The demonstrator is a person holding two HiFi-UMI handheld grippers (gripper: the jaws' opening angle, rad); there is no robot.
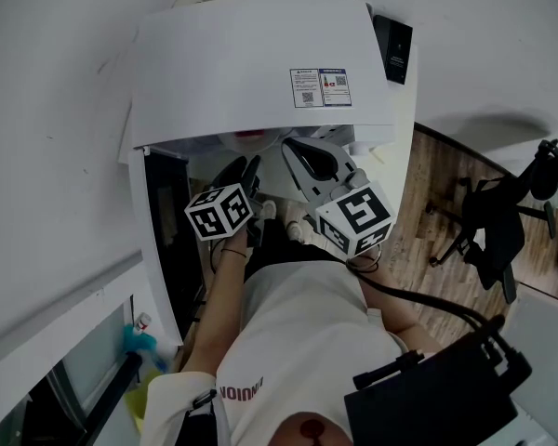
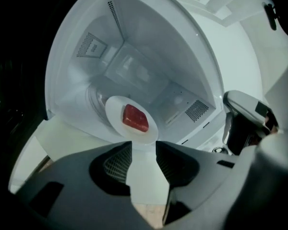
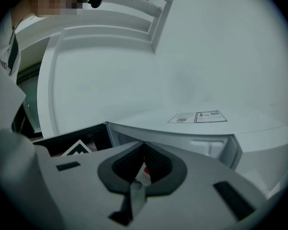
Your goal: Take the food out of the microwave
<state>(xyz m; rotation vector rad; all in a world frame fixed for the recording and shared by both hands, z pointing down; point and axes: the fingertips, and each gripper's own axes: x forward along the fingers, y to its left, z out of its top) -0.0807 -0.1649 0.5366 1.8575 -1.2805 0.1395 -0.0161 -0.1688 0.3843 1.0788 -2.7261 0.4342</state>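
the red food [image 2: 135,118] lies on a white plate [image 2: 115,110] inside the open microwave [image 2: 149,42]. the plate's near edge is cut off behind the left gripper [image 2: 144,146], whose jaws stand spread and empty. the right gripper [image 3: 144,145] has its jaws pressed together at the tips.

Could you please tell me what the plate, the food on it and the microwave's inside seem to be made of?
Plate: white, smooth, faintly glossy; ceramic or plastic, can't tell.
Food: matte red block, rounded edges; meat or a foam prop, unclear.
Microwave inside: probably white painted metal, judging by the punched vent holes.
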